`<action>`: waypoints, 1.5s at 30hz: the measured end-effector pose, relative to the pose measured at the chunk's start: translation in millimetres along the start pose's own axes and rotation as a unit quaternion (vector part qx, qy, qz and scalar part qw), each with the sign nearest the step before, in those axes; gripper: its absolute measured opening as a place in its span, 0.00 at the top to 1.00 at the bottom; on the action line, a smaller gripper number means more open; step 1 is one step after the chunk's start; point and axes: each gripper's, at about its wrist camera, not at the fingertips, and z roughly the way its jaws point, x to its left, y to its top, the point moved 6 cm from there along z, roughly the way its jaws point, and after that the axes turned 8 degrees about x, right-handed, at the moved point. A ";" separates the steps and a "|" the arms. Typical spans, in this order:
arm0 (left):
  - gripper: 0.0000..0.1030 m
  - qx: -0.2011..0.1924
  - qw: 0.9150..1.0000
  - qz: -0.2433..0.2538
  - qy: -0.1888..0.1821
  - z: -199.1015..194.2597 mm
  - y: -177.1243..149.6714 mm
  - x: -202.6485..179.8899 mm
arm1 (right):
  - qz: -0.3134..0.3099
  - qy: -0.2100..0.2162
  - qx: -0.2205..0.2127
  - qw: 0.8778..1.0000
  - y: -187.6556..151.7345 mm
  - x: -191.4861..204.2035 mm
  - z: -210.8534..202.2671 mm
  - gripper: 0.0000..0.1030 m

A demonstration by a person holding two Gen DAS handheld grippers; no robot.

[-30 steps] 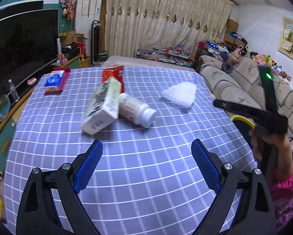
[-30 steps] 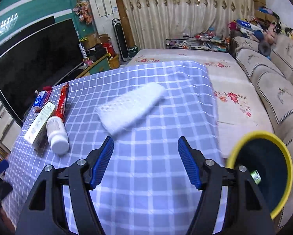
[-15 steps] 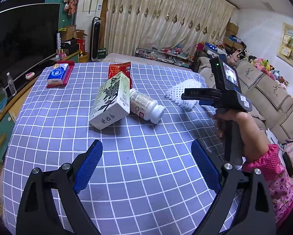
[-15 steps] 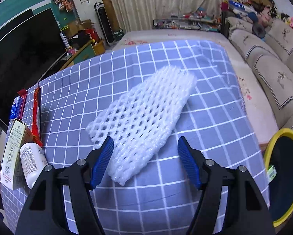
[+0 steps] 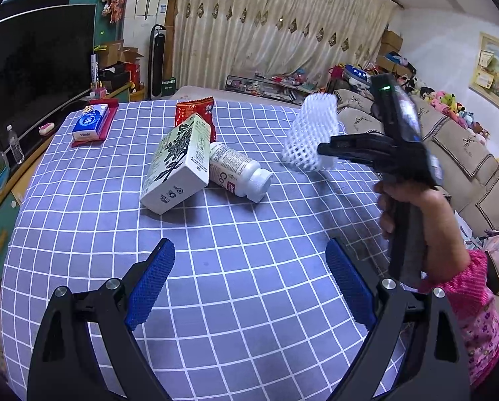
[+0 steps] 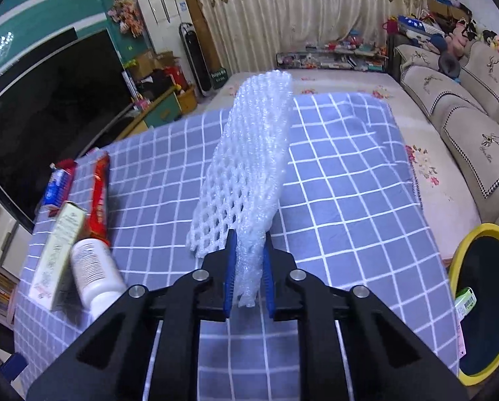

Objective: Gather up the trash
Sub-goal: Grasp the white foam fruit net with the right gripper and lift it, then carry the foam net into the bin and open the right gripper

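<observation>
The right gripper is closing its blue pads on one end of the white foam net. The net is squeezed between them and is sticking up and away from the gripper, above the checked tablecloth. In the left wrist view, the net is hanging in the air at the tip of the right gripper, and a hand in a pink sleeve is holding that gripper's handle.

The left gripper is hovering low over the cloth with its jaws spread wide, and nothing is between them.

A pale box is lying in the middle of the table, and a white bottle is lying on its side, touching the box. A red snack bag is lying behind the box. A blue tissue pack is sitting near the far left corner.

A yellow-rimmed bin is standing beside the table's right edge, with a small green-labelled thing at its rim.
</observation>
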 end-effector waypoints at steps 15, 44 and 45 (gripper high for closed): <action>0.12 -0.001 1.000 0.012 0.008 -3.7 -3.9 -10.5 | 0.008 0.010 -0.060 0.998 -35.7 -39.7 -90.0 0.87; 0.12 0.009 0.999 0.019 0.047 0.4 -9.2 -36.7 | 0.157 -0.124 -0.015 0.980 -126.0 -272.5 -86.9 0.85; 0.12 0.010 0.999 0.019 0.047 0.8 -9.4 -36.7 | 0.159 -0.126 -0.011 0.979 -126.9 -274.4 -82.7 0.84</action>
